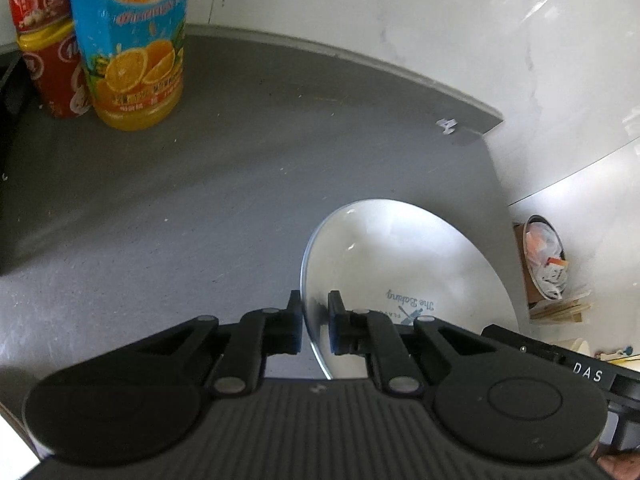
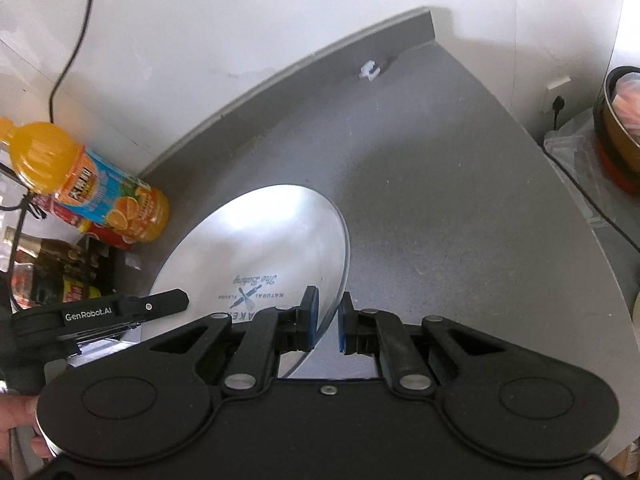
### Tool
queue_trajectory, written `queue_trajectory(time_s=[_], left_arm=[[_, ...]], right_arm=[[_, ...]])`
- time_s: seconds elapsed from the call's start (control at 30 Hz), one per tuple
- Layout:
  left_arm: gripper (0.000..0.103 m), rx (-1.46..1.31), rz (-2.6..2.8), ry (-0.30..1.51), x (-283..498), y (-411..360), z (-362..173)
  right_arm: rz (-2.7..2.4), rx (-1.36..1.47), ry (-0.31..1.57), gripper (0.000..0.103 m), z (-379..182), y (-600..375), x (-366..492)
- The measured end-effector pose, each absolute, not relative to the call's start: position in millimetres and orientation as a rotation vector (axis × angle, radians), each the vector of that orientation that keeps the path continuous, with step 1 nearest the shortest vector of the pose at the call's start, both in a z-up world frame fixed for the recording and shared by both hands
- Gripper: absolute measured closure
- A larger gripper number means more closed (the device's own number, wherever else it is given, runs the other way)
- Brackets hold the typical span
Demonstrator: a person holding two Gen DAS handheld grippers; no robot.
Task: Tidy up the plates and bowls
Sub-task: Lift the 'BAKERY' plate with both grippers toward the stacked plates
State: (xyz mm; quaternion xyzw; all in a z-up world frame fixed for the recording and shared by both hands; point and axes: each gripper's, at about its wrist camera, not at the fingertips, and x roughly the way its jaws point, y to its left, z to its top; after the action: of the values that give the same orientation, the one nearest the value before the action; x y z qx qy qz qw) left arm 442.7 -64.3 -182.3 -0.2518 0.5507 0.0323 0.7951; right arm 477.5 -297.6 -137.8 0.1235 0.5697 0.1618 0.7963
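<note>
A white round plate (image 1: 404,264) with a printed bakery logo is held above the grey table (image 1: 200,200). My left gripper (image 1: 314,320) is shut on the plate's left rim, one finger on each face. In the right wrist view my right gripper (image 2: 329,318) is shut on the right rim of the same plate (image 2: 256,248). The left gripper's body (image 2: 100,314) shows at the plate's left edge there. The plate is tilted and lifted between both grippers.
An orange juice bottle (image 1: 136,40) and a red bottle (image 1: 48,40) stand at the table's back left by the white wall; both show in the right wrist view (image 2: 100,188). A bin of rubbish (image 1: 546,256) sits on the floor right of the table. A pot (image 2: 620,120) stands at far right.
</note>
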Motion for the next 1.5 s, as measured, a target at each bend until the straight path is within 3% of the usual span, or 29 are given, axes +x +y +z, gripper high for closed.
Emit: queue_trajectory(time_s=[0.67, 1.5], left_arm=[[0.095, -0.614, 0.060, 1.056, 382.1, -48.7, -126.3], [0.095, -0.602, 0.178, 0.976, 251.8, 11.6, -81.6]], right_arm=[[0.402, 0.265, 1.104, 0.094, -83.6, -273.7, 412.9], [0.539, 0.245, 1.097, 0.094, -68.9, -204.0, 325.3]])
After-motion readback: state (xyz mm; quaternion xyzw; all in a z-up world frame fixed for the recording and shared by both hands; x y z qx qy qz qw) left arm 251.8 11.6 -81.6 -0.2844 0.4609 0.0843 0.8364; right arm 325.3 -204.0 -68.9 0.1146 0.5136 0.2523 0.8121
